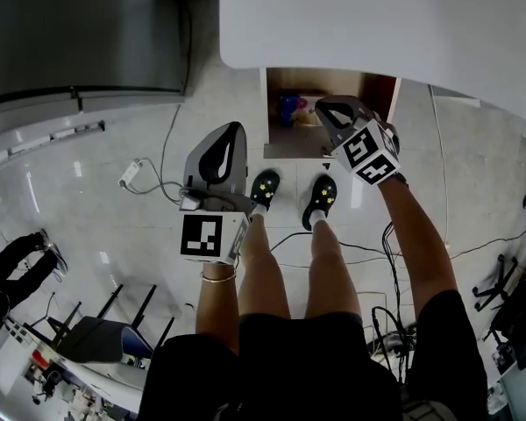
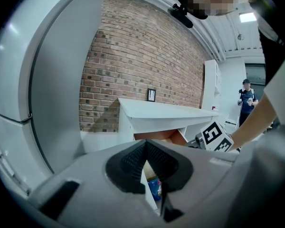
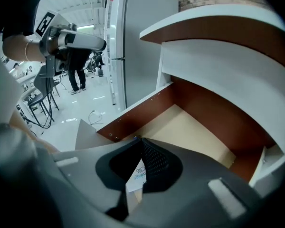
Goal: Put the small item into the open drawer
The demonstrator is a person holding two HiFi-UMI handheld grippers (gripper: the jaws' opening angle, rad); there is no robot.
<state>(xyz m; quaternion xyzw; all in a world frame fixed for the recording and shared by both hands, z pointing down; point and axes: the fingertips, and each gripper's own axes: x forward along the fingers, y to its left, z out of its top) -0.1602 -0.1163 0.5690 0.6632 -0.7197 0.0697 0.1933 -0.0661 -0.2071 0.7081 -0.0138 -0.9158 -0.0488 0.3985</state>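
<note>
Under the white table, the open drawer [image 1: 289,140] shows its brown inside [image 3: 190,127] [image 2: 154,137]. In it lies a small blue item [image 1: 289,108] [image 2: 154,188]. My right gripper [image 1: 326,110] [image 3: 142,144] hangs over the drawer's right part, its fingertips together. A white printed packet [image 3: 138,175] shows through the gap below the tips; I cannot tell whether the pads touch it. My left gripper [image 1: 228,130] [image 2: 145,148] is shut and empty. It is held above the floor, left of the drawer, pointing at it.
The white tabletop [image 1: 377,16] overhangs the drawer. A tall grey cabinet [image 1: 79,33] stands at the left. A power strip [image 1: 131,174] and cables lie on the tiled floor. My shoes [image 1: 265,187] are just in front of the drawer. Chairs and people are farther off.
</note>
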